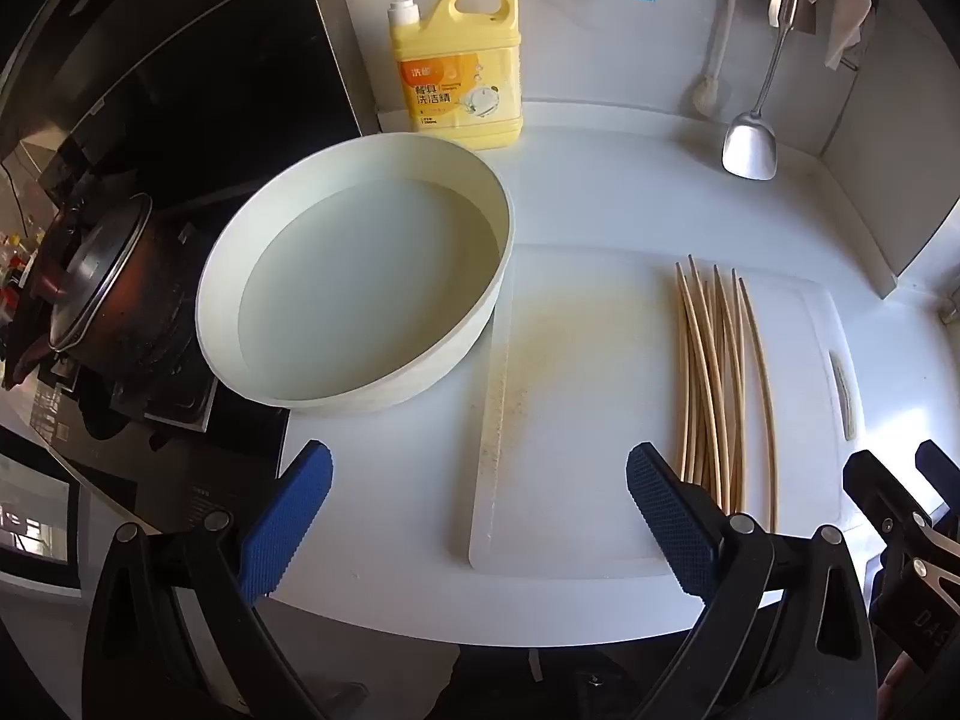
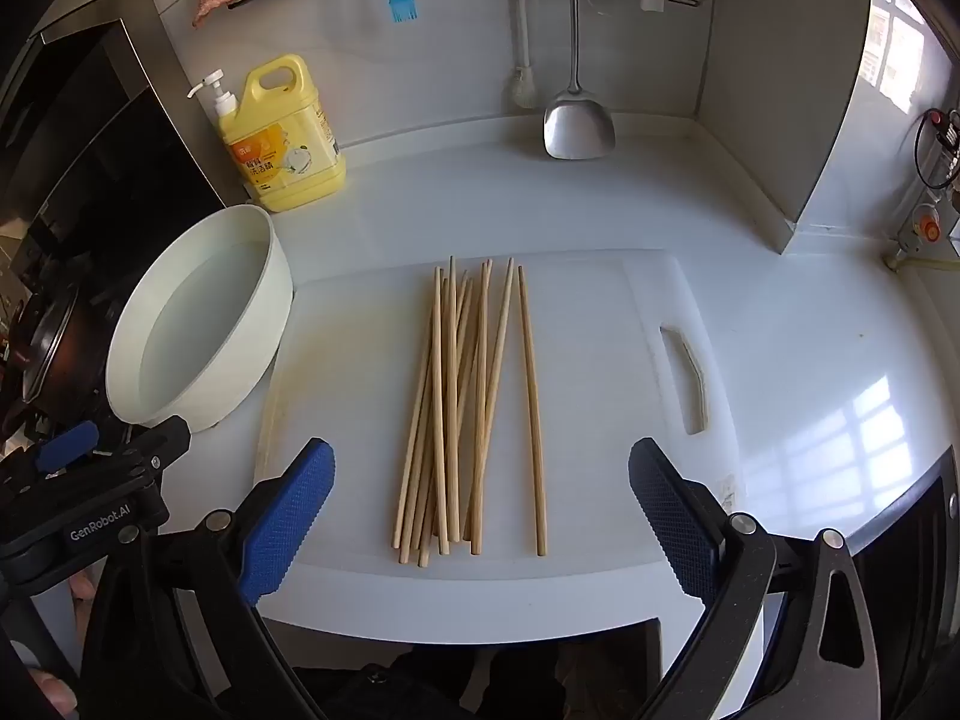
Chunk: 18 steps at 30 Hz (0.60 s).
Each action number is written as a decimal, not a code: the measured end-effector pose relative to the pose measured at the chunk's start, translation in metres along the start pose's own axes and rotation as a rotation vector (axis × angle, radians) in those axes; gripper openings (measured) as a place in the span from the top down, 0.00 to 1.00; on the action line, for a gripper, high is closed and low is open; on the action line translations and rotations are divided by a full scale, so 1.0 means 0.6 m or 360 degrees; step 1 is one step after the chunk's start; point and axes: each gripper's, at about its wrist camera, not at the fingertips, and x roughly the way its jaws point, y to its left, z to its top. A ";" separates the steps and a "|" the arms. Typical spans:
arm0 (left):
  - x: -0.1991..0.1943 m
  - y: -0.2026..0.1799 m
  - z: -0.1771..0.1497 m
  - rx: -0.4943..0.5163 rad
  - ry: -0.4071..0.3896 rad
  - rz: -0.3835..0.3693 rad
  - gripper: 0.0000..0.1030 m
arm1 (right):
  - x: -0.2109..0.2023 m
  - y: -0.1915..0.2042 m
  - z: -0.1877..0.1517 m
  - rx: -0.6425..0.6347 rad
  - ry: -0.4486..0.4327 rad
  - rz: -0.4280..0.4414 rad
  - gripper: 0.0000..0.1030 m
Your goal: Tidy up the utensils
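Chopsticks [image 2: 471, 414]: loose crossed bundle on white cutting board [image 2: 600, 552], one lying apart at right.
Right gripper [image 2: 480, 516]: jaws wide, empty, near bundle's near ends.
Left gripper [image 1: 480, 516]: jaws wide, empty, beside water basin [image 1: 384, 147].
Technique: probably lower, straddle near ends, close gently, avoid scattering.

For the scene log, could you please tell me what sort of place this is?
Most likely a home kitchen counter: a yellow dish soap jug, a hanging metal spatula and a stove pot.
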 end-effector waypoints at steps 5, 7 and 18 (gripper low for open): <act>-0.001 0.002 -0.001 0.0002 -0.0005 0.0001 0.06 | 0.001 0.000 0.001 0.0003 0.0006 0.0001 0.09; -0.002 0.005 -0.002 0.0000 -0.0007 0.0000 0.06 | 0.001 0.001 0.001 0.0004 0.0007 0.0002 0.09; 0.000 -0.005 0.005 0.0006 0.0002 0.0019 0.06 | 0.001 0.001 0.002 0.0002 0.0002 0.0006 0.09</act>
